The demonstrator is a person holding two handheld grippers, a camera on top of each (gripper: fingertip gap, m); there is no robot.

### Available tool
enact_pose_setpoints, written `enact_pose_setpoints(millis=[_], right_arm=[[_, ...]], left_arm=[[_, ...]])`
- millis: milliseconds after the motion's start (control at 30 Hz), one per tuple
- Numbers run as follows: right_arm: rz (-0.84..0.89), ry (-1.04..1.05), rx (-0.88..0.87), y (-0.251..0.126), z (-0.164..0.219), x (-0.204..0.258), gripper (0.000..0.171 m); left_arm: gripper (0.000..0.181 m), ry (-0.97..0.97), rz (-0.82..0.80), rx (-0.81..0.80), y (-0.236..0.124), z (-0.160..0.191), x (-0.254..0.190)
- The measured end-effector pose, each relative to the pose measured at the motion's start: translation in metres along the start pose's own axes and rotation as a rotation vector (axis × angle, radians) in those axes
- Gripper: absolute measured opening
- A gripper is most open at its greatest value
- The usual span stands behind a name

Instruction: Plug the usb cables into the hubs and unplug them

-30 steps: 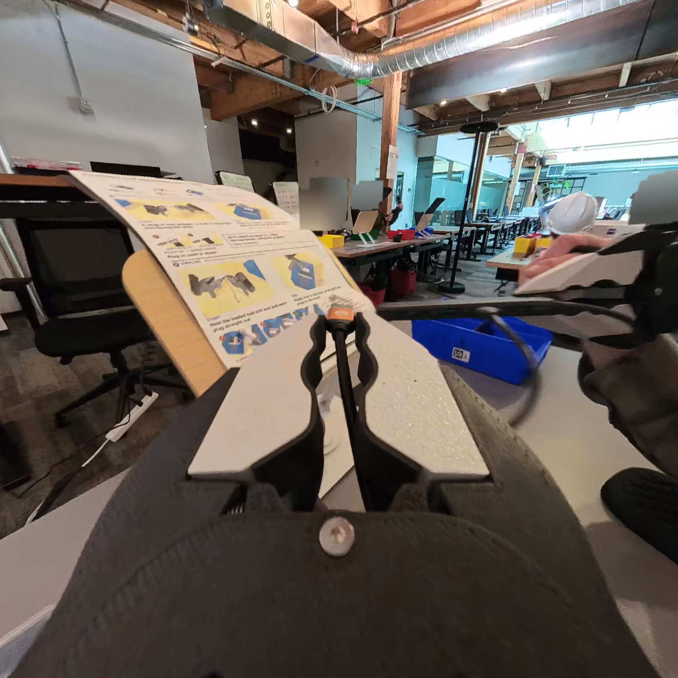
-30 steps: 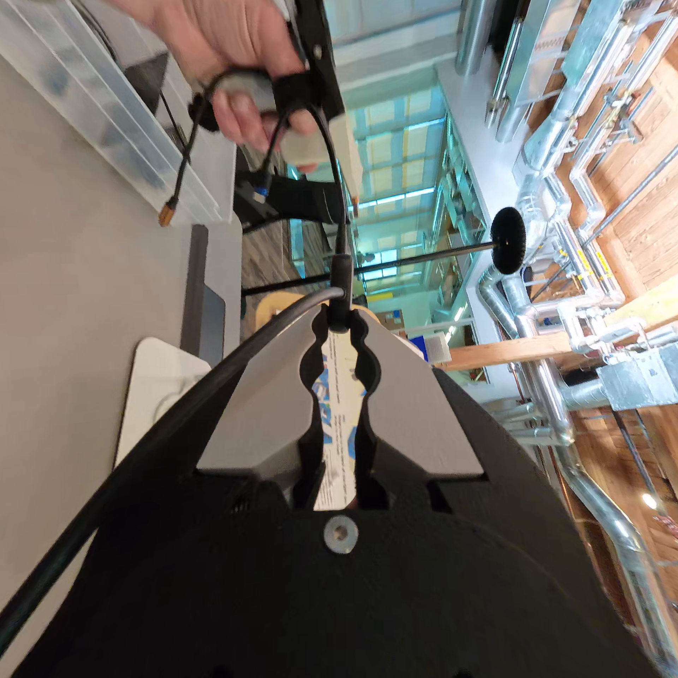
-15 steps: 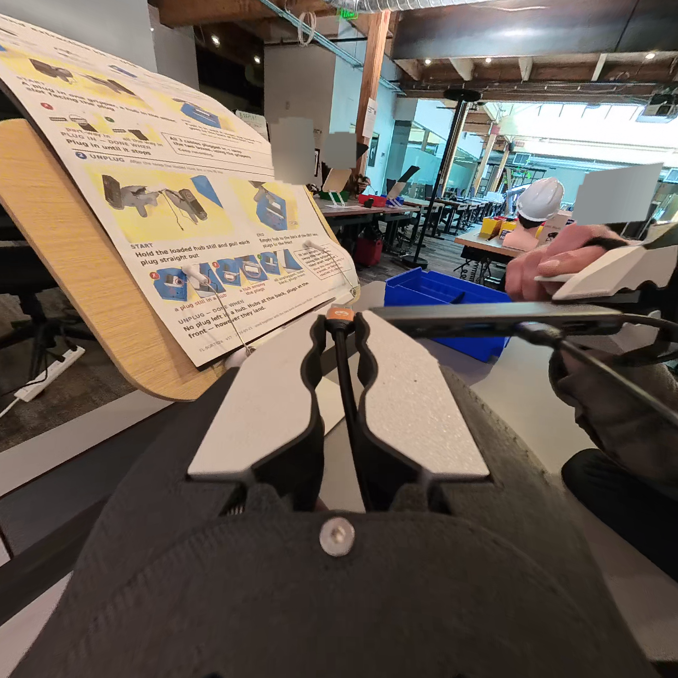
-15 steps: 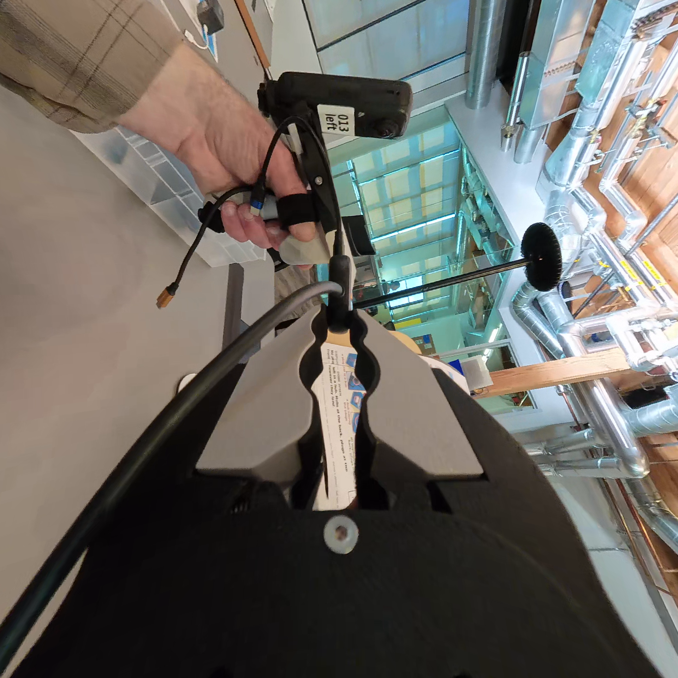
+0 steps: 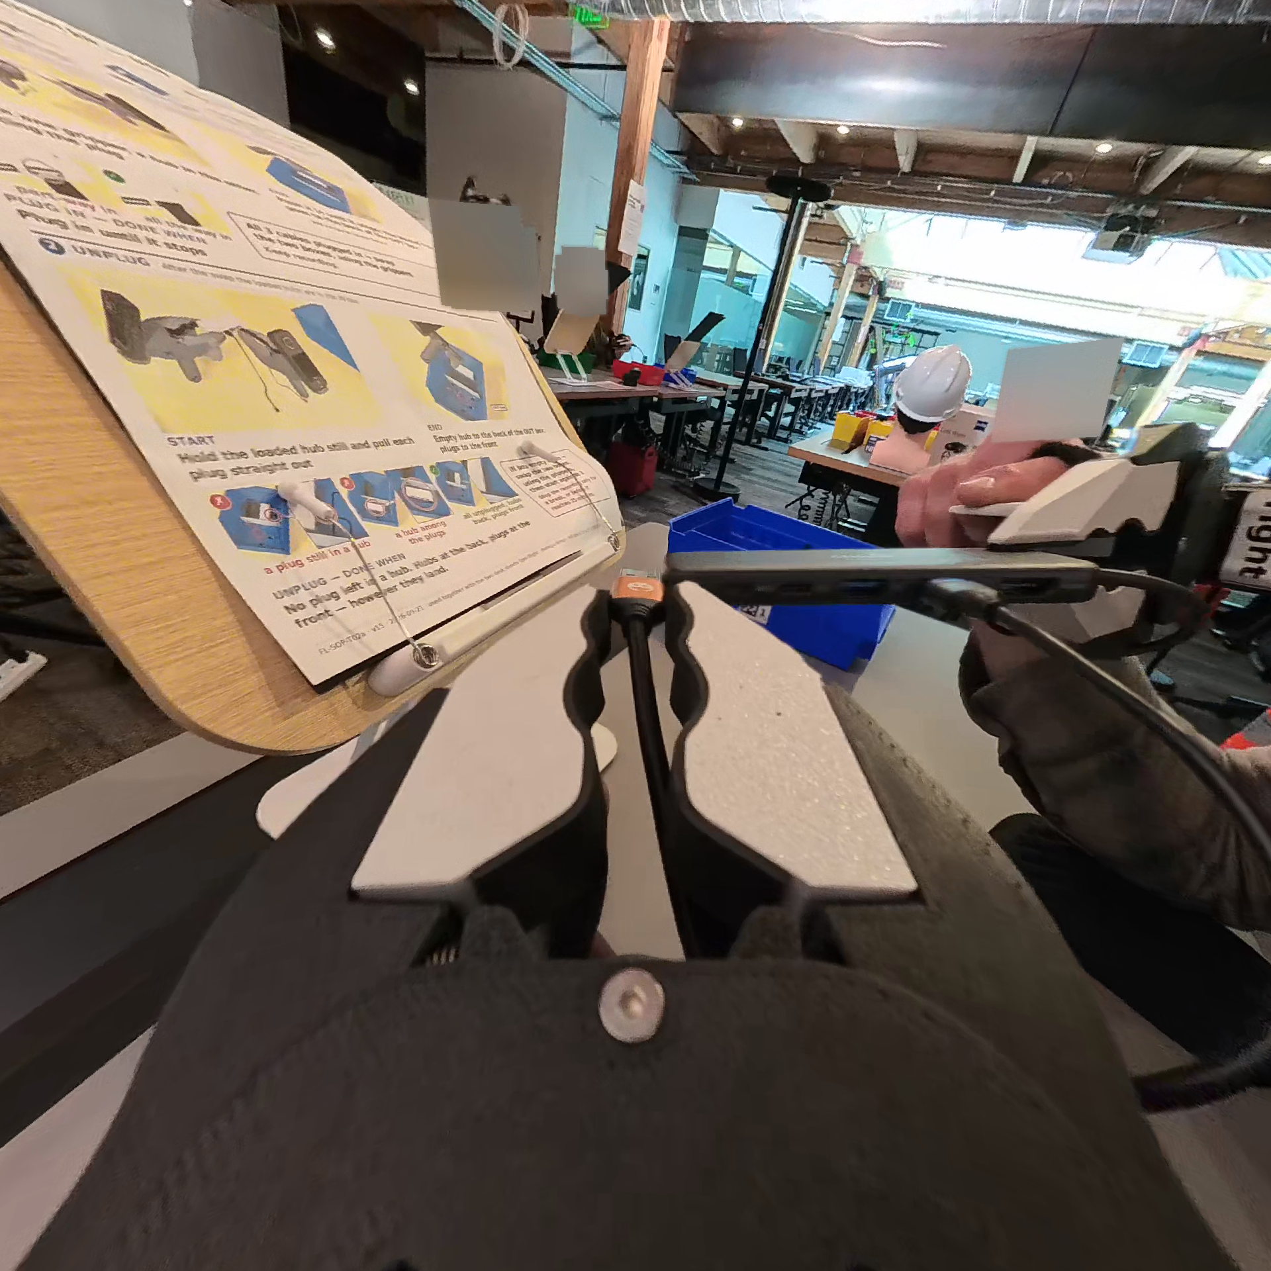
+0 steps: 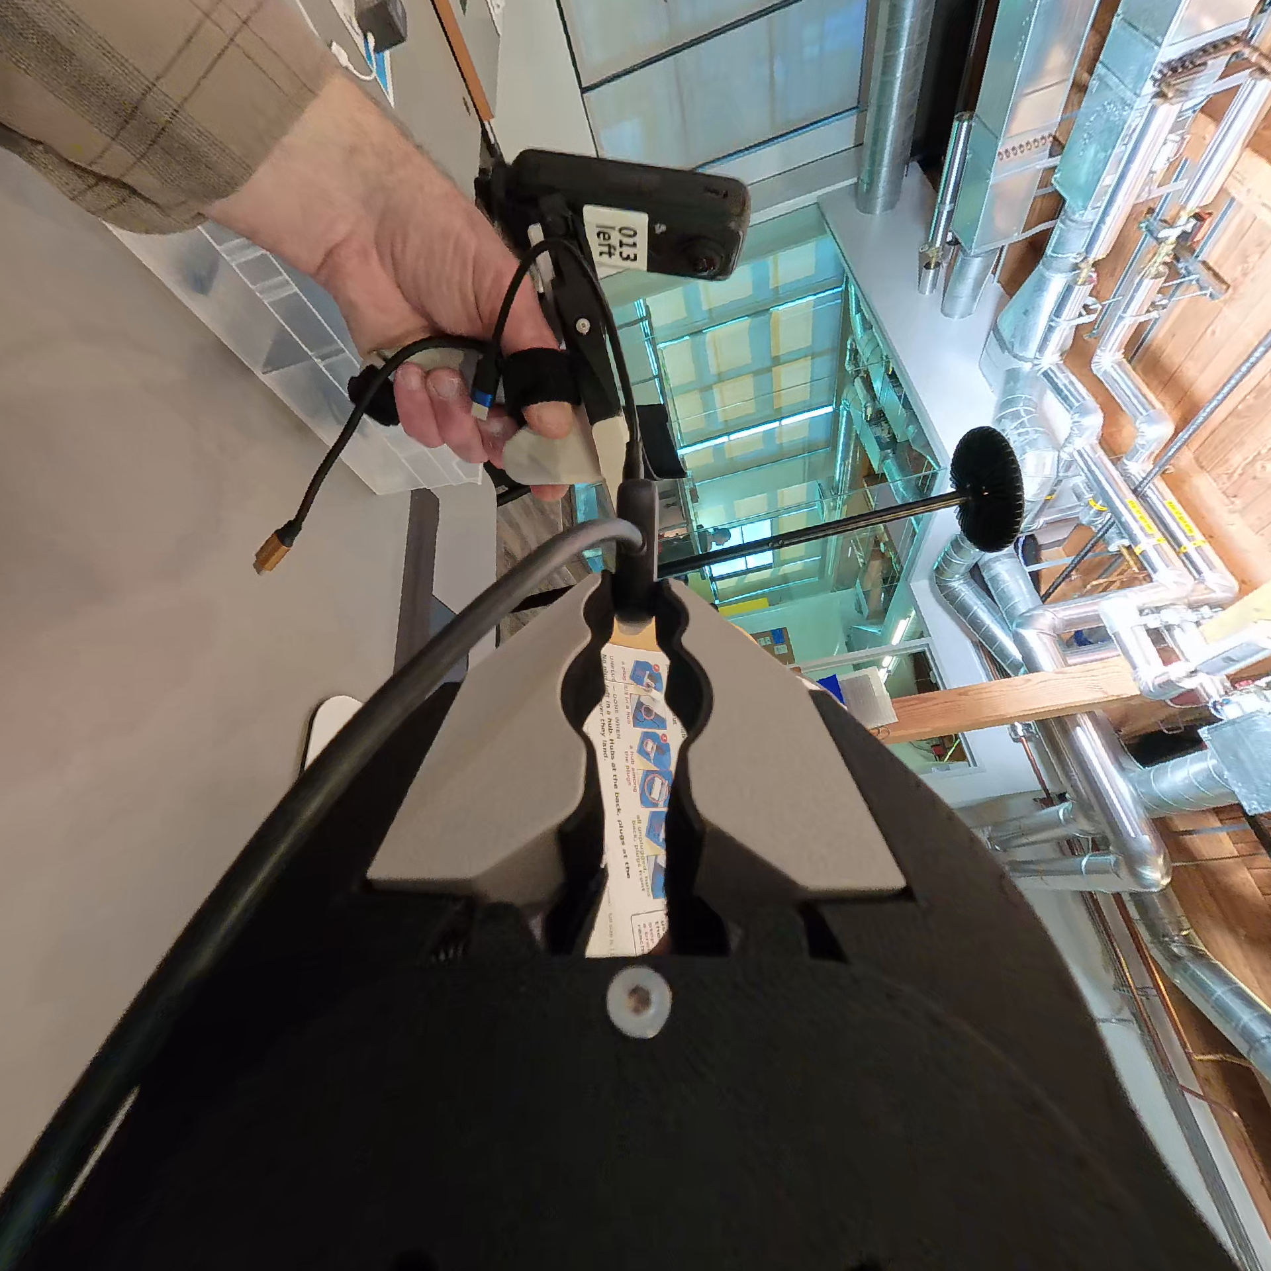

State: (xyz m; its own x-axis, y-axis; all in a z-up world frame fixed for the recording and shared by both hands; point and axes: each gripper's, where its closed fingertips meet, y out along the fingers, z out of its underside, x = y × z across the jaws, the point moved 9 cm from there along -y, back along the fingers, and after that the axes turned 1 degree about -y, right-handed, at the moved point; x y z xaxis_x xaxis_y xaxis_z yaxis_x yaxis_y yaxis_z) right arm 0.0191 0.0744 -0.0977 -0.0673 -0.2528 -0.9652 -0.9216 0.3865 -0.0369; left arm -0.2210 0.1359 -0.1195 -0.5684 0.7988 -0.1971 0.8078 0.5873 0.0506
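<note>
Left gripper (image 5: 636, 605): its fingers (image 5: 512, 763) are closed on a black usb cable (image 5: 646, 715), which runs down the slot between them; the orange plug (image 5: 637, 591) pokes out just past the fingertips.

Hub (image 5: 873, 574): a slim dark bar held level in the air, its near end just beside the orange plug, close to touching; from here I cannot tell whether the plug has met a port.

Right gripper (image 6: 633, 598): its fingers (image 6: 523, 763) are clamped on the end of the hub (image 6: 636, 543), seen edge-on and sticking out past the tips. A grey lead (image 6: 385, 694) leaves the hub and sweeps back down the left of that view.

Already plugged: one black cable (image 5: 1073, 660) sits in the hub's side and trails down to the right.

Spare plugs: in the right wrist view, the hand on the left gripper (image 6: 413, 275) has two more ends hanging by it, one orange-tipped (image 6: 275, 548), one blue-tipped (image 6: 483, 399).

Surroundings: an instruction sheet (image 5: 275, 385) on a wooden stand (image 5: 103, 550) stands at the left, a blue bin (image 5: 777, 550) behind the hub, both on the grey worktop (image 5: 915, 688).

Change from a second ago: the left gripper has swung toward the stand, the sheet now fills far more of its view, and the hub's end has come much nearer the orange plug. Both grips hold as before.
</note>
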Motion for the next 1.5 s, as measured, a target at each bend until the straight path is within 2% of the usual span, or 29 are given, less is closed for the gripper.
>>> enact_pose_setpoints(millis=[33,1133,1500], right_arm=[[0.002,0.002,-0.003,0.0,0.0,0.0,0.01],[0.07,0.009,0.07,0.004,0.002,-0.002,0.01],[0.074,0.005,0.142,0.02,0.006,0.006,0.011]], left_arm=[[0.015,-0.009,0.008,-0.009,0.0,0.0,0.0],[0.015,0.051,-0.048,-0.008,0.004,0.0,-0.005],[0.015,0.083,-0.022,0.004,0.012,-0.001,-0.017]])
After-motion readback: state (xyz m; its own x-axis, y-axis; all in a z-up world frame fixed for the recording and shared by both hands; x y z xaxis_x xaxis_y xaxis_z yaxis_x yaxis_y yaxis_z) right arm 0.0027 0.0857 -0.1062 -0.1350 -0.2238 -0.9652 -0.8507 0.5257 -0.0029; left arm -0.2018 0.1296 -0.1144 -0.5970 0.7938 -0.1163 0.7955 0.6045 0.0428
